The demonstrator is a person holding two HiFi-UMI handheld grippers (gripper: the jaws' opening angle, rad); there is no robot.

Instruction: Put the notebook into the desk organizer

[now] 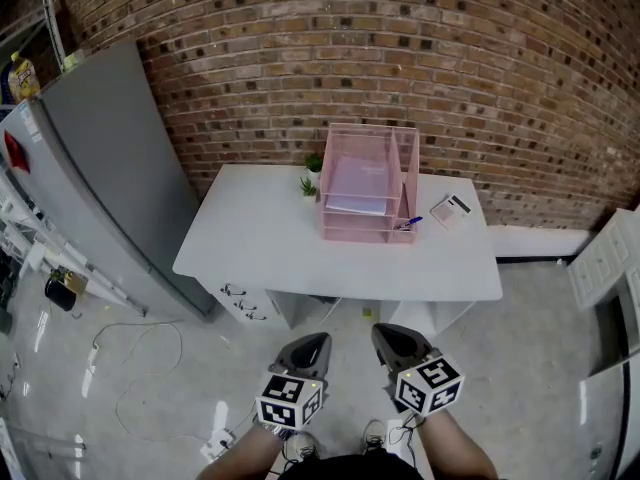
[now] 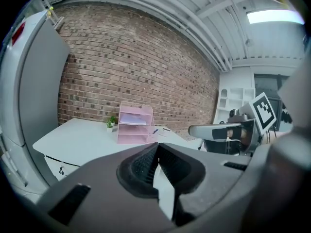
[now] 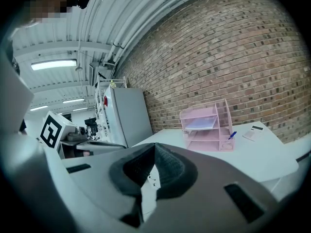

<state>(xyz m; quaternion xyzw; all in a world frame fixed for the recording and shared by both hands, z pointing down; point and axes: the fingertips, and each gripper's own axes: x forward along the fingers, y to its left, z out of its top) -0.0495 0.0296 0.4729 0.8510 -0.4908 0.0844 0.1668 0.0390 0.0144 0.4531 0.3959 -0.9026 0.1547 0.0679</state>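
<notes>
Desk organizer holds a pale lilac pad on an upper shelf.

pink wire desk organizer, standing upright, upper middle of frame, back of the white counter, pale notebook lying flat in its upper tray

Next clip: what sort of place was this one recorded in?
Probably an office or lab workroom: a white desk against a brick wall carries a pink desk organizer and a calculator, and a grey refrigerator stands beside it.
</notes>
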